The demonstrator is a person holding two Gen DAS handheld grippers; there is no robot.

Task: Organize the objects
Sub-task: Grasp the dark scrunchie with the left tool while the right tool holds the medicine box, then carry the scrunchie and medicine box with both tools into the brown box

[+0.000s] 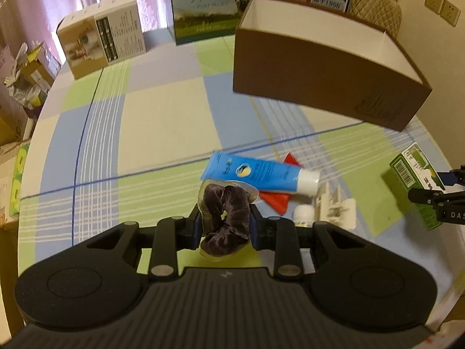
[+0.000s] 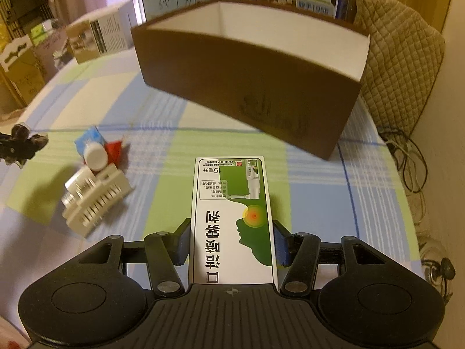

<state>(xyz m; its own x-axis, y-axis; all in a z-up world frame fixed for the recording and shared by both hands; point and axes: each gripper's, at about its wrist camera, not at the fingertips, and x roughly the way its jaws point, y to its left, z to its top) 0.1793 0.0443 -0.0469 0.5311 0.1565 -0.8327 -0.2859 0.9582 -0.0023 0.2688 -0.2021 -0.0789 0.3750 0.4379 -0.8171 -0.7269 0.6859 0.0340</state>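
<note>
My left gripper [image 1: 225, 222] is shut on a dark purple velvet scrunchie [image 1: 225, 218] in clear wrapping, lifted above the checked tablecloth [image 1: 162, 122]. My right gripper [image 2: 231, 241] is shut on a green and white medicine box [image 2: 231, 218], which it holds flat and off the table; the same box [image 1: 415, 180] shows at the right edge of the left wrist view. An open brown cardboard box [image 2: 250, 87] with a white inside stands ahead of both grippers. On the cloth lie a blue tube [image 1: 258, 174] with a white cap, a red packet [image 1: 276, 200], a white comb-like piece [image 2: 96, 200] and a small white bottle [image 1: 303, 213].
A beige carton [image 1: 101, 43] and a tall milk carton box [image 1: 203, 5] stand at the table's far side. A quilted chair back [image 2: 401, 67] rises at the right, with cables [image 2: 407, 157] below it. Stacked cartons [image 2: 23, 64] fill the floor at the left.
</note>
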